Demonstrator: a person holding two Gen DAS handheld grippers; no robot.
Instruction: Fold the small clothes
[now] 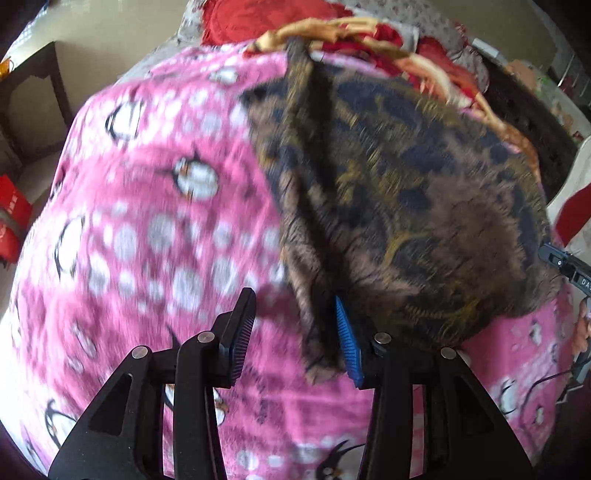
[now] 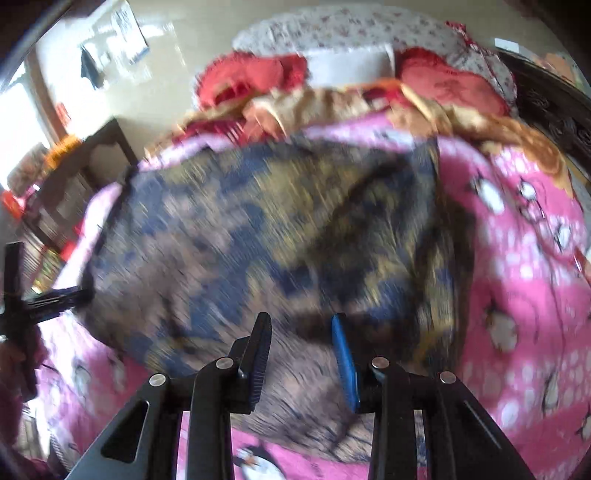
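— Pink fleece blanket with penguins and white dots [image 1: 147, 221] underfoot, spread over a bed. Nearest in?

— Left claw [image 1: 293, 314], fingers apart; narrow folded edge of brown, navy and mustard patterned fuzzy cloth [image 1: 406, 192] between them, against the blue pad [image 1: 347, 339], clear of the black one. Right claw [image 2: 301, 332] likewise parted, low over the cloth's near hem.

— Lie of the cloth?

— On the blanket, mid-bed. Folded edge running near to far in the left view; spread wider than deep in the right view. Much blur.

— Any writing?

— Letters "DA" on the right claw's body at the left view's right edge. White marks on a red bag [image 1: 11, 218] by the floor, unreadable; contents hidden.

— Farther back?

— Crumpled red and gold bedding [image 1: 369, 33], then a dark wooden side table [image 1: 33, 92].
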